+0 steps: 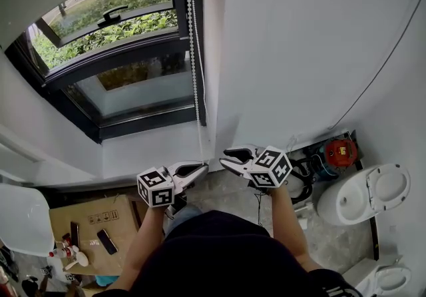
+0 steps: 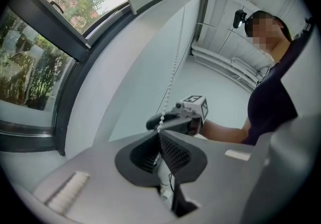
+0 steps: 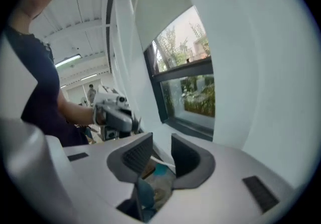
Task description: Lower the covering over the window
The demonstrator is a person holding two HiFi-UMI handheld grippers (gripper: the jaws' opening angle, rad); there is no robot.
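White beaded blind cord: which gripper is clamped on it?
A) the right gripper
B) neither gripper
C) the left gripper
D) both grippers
C: the left gripper has its fingers shut on the white beaded blind cord, while the right gripper stands open with no cord between its fingers.

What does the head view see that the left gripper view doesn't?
Only the head view shows the white ceramic toilet, the brown cardboard box and the round red device. Only the left gripper view shows the left claw up close, its ribbed pads shut on the white beaded pull chain. Both show the dark-framed window, the chain and the open right claw.
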